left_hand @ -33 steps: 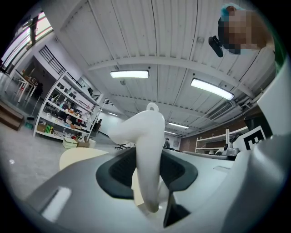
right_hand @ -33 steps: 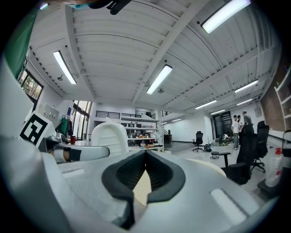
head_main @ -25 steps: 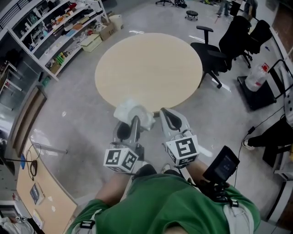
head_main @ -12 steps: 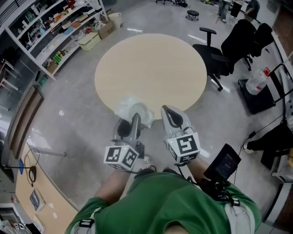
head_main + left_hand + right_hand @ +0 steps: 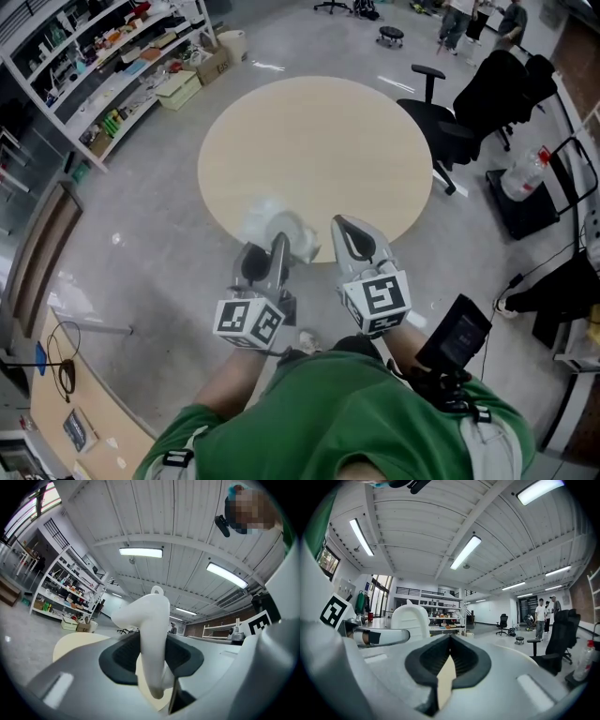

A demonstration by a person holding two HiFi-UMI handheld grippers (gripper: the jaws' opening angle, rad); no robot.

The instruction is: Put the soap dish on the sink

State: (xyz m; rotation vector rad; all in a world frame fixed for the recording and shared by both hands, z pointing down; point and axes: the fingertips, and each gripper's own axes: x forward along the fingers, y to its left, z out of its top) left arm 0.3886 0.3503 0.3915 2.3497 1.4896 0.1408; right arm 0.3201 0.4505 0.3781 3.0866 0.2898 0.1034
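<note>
My left gripper (image 5: 267, 247) is clamped on the white soap dish (image 5: 274, 228). In the left gripper view the soap dish (image 5: 151, 634) stands pinched upright between the dark pads (image 5: 123, 656) and rises above them, with a small loop at its top. I hold it in the air at the near edge of the round beige table (image 5: 314, 141). From above I cannot quite tell whether it is over the tabletop or just short of it. My right gripper (image 5: 344, 228) hangs beside the left, close but apart, its jaws brought together on nothing. A black office chair (image 5: 464, 117) stands beyond the table on the right. Shelving (image 5: 112, 66) runs along the left.
</note>
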